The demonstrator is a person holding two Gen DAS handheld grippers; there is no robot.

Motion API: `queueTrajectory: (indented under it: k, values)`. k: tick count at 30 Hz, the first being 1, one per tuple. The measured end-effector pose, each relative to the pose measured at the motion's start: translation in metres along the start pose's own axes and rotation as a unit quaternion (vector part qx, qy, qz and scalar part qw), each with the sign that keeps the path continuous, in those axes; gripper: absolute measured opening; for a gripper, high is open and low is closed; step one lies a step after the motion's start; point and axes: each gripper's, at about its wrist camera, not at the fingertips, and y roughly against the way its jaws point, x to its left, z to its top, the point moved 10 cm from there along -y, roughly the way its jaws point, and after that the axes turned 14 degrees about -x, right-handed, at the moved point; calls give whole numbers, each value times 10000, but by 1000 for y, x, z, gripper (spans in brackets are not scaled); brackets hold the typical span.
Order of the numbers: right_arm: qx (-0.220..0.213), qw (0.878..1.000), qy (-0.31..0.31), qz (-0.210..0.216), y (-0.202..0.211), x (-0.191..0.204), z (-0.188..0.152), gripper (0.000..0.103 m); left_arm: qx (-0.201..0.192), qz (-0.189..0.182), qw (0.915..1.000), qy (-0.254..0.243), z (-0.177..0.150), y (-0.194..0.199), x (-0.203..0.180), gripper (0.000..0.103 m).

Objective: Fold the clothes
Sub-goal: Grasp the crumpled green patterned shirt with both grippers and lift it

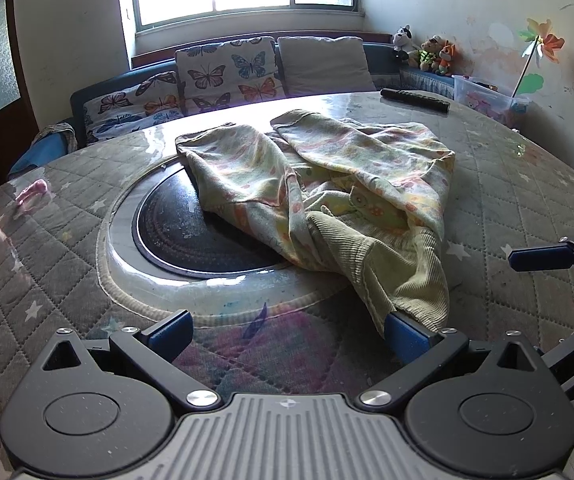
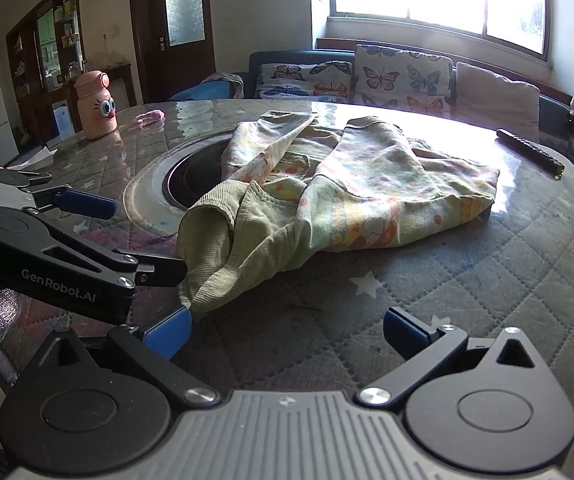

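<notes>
Waistband (image 1: 403, 276) at lower right touches the wide-open left gripper (image 1: 289, 330); right gripper (image 2: 287, 334) also gapes, so each should pinch a corner before lifting.

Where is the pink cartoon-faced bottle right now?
The pink cartoon-faced bottle stands at the round quilted table's far left edge in the right wrist view, beside a small pink object.

Round table with quilted star cover

The table (image 1: 67, 208) has a dark round inset hob (image 1: 179, 236) at its centre; a crumpled yellow-green garment (image 1: 347, 184) lies partly over it; a black remote (image 1: 415, 100), a pink bottle (image 2: 97, 106) and a small pink item (image 2: 151, 117) rest near the rim.
</notes>
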Motion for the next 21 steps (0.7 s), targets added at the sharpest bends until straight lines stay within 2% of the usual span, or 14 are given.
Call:
queueTrajectory:
  k: [21]
  values:
    - [-83, 9999, 88, 101, -9, 0, 19, 103, -66, 32, 10000, 44, 14, -9, 12, 103]
